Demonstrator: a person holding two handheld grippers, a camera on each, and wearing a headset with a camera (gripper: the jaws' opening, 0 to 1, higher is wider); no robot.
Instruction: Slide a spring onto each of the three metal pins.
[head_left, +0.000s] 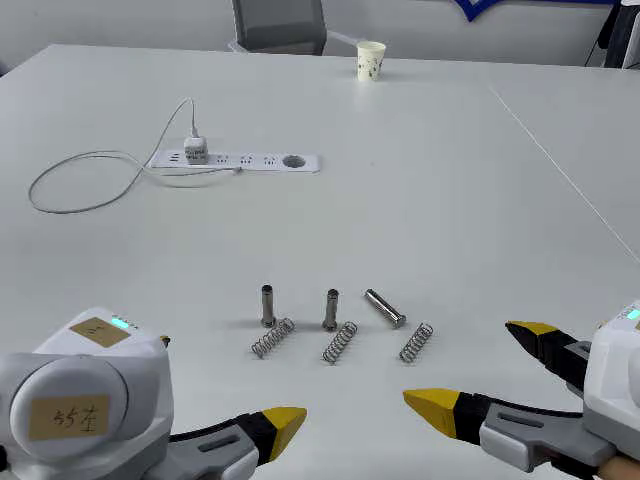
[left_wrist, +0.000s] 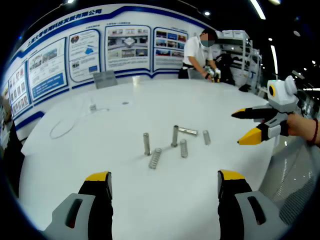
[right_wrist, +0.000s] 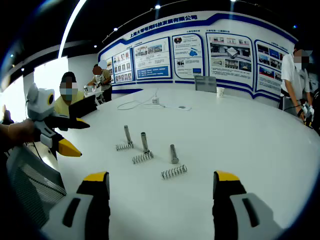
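Two metal pins (head_left: 268, 305) (head_left: 331, 308) stand upright on the white table (head_left: 420, 200); a third pin (head_left: 384, 307) lies on its side to their right. Three loose springs (head_left: 272, 338) (head_left: 340, 342) (head_left: 416, 342) lie flat just in front of the pins, one before each. My left gripper (left_wrist: 164, 177) is open and empty, short of the nearest spring (left_wrist: 155, 158); one of its yellow fingertips (head_left: 283, 422) shows at the bottom left of the head view. My right gripper (head_left: 482, 372) is open too, holding nothing, right of the springs and near the table's front.
A white power strip (head_left: 245, 160) with a plugged charger and a looping cable (head_left: 70, 190) lies at the far left. A paper cup (head_left: 371, 60) stands at the far edge by a grey chair (head_left: 280, 25). People (right_wrist: 67, 97) sit and stand beyond the table.
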